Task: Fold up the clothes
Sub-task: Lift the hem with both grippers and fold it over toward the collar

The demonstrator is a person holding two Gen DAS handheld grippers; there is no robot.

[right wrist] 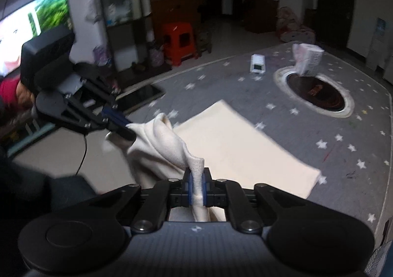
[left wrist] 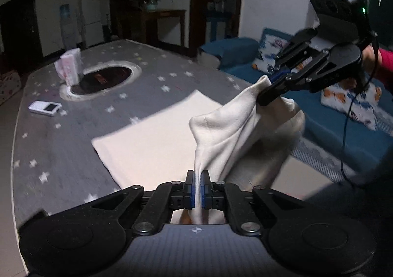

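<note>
A cream garment [left wrist: 157, 139] lies partly flat on the grey star-patterned table [left wrist: 61, 154], its near edge lifted off the table. My left gripper [left wrist: 197, 186] is shut on one bunched corner of it. My right gripper [left wrist: 265, 91] is shut on the other lifted corner, up and to the right. In the right wrist view the garment [right wrist: 235, 146] lies flat ahead, my right gripper [right wrist: 196, 183] pinches a fold, and my left gripper [right wrist: 125, 129] holds the cloth at the left. The cloth hangs slack between the two.
The table has a round dark opening [left wrist: 105, 78] with a tissue pack [left wrist: 68, 68] beside it and a small white device [left wrist: 45, 107]. A blue sofa with cushions [left wrist: 343, 114] stands right. A red stool [right wrist: 179, 43] and a TV [right wrist: 34, 23] are beyond.
</note>
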